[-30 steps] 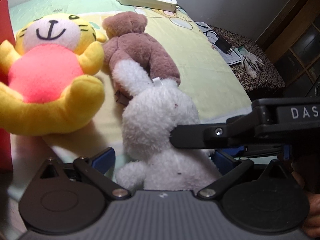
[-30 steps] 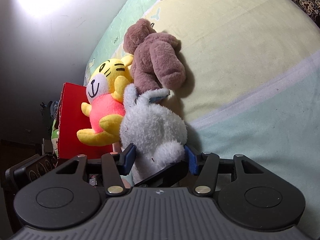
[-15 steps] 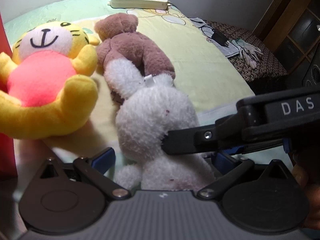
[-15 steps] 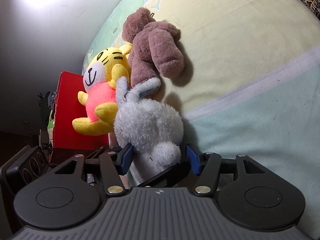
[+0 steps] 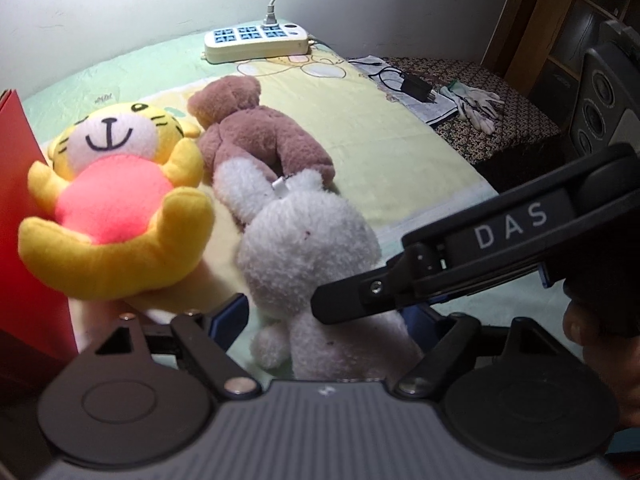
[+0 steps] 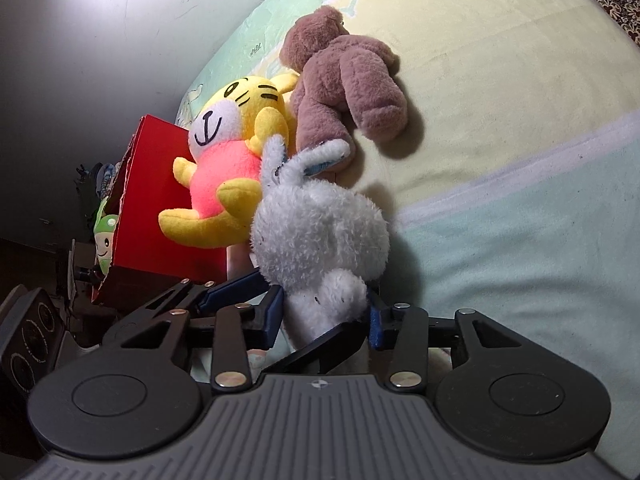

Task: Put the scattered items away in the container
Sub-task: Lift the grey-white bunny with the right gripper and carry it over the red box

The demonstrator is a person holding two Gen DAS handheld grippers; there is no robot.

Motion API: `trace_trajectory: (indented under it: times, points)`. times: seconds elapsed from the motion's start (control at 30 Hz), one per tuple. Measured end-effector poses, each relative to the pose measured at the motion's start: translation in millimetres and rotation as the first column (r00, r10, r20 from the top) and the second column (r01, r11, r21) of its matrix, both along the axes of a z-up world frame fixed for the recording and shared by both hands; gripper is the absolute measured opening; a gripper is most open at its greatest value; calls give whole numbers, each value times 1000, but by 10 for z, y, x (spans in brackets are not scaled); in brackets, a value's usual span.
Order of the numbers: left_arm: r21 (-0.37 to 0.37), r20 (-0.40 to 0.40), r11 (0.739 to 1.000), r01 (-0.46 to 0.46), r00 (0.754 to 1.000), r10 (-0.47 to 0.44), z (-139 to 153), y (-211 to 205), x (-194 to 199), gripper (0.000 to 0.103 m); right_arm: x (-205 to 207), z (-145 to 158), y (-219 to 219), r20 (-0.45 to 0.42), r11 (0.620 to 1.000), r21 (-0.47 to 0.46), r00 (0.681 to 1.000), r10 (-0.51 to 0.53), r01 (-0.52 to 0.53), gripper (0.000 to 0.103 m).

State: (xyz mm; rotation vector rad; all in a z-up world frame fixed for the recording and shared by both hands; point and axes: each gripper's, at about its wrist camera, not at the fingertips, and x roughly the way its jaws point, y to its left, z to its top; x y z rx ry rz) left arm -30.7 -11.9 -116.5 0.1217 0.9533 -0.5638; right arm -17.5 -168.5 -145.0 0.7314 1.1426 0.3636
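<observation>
A white bunny plush [image 5: 308, 236] lies on the bed, its ears against a brown bear [image 5: 260, 136]. My right gripper [image 6: 324, 316] is closing, and its blue pads press the bunny's [image 6: 320, 232] lower body. It crosses the left wrist view as a black finger [image 5: 400, 284]. My left gripper [image 5: 324, 312] is closing around the same bunny, and its left pad still looks a little apart from the fur. A yellow tiger plush [image 5: 116, 208] leans on the red box [image 5: 16, 200] at the left. In the right wrist view the red box [image 6: 160, 200] stands behind the tiger [image 6: 224, 160].
A white power strip [image 5: 256, 40] lies at the bed's far end. A charger [image 5: 416, 88] and white gloves [image 5: 476, 104] rest on a patterned surface at the right. A green toy [image 6: 105, 236] shows inside the box. A hand [image 5: 600, 344] holds the right gripper.
Both grippers' jaws have narrowed around the bunny. Both views have drawn back slightly, and the power strip and far wall now show more fully in the left wrist view.
</observation>
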Motion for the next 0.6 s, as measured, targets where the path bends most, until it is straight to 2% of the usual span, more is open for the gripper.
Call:
trace_trajectory:
  times: [0.1,0.2,0.3,0.4,0.5,0.6]
  points:
    - [-27,-15,999,22,1000,-22,18,123,-35,78,-52,23,90,13,999,-15,999,-39,39,43]
    - [-43,-48,999,31,998,-33,-35,218,-28,99,-79,-8,130,17,992,-30,993,-120,121,50]
    - [-41,-70,997,60,996,-62,-142,254,0,101,-84,-74,172,16,986,-28,986,-165,166,56]
    - [-65,-92,996,68,993,-74,-202,260,99,100,-101,-85,214,31,980,-37,981,-192,193,54]
    - [-100,-116,991,88,988,-99,-243,233,203,101,-147,-34,244,61,975,-90,978,-198,203,52]
    - [-117,-100,984,131,985,-143,-217,202,196,100,-232,18,196,63,971,-77,973,-222,227,45]
